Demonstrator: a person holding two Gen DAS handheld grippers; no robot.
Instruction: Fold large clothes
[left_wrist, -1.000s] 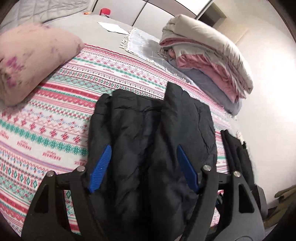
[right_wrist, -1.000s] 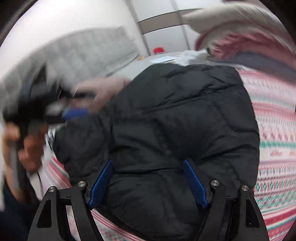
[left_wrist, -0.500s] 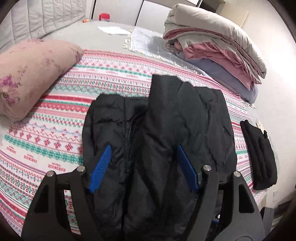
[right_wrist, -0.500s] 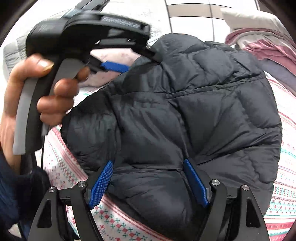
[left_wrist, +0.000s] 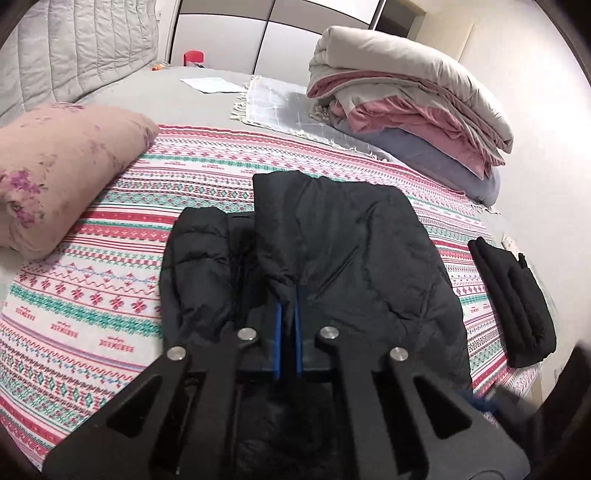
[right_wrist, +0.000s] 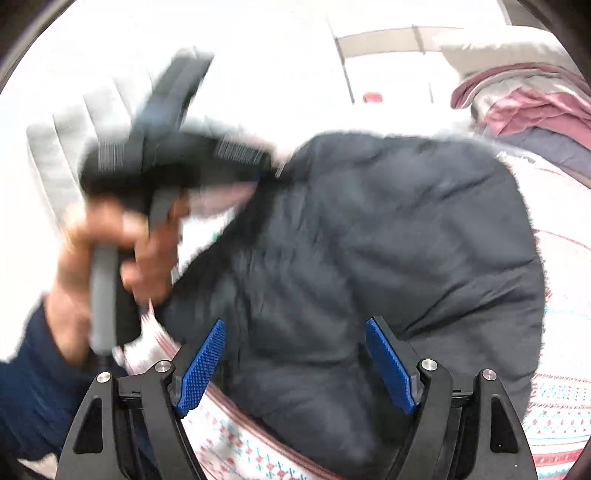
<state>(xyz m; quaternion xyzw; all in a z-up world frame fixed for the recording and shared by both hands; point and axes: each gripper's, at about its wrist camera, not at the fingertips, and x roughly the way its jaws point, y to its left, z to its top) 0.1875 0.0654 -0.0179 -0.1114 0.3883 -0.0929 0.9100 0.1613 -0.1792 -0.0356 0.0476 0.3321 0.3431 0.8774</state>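
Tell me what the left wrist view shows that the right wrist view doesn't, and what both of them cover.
Only the left wrist view: the left gripper from behind, its jaws having just closed, pinching a fold of the black puffer jacket; the pink floral pillow; a small folded black garment at the bed's right edge.

Only the right wrist view: the right gripper, jaws open over the jacket's near edge, and the person's hand holding the left gripper, blurred.

Both: the jacket, the patterned bedspread, and the stack of folded bedding.

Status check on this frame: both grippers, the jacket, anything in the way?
Left gripper just closed, pinching black jacket. Right gripper open over it. Jacket partly folded on patterned blanket. Nothing obstructing.
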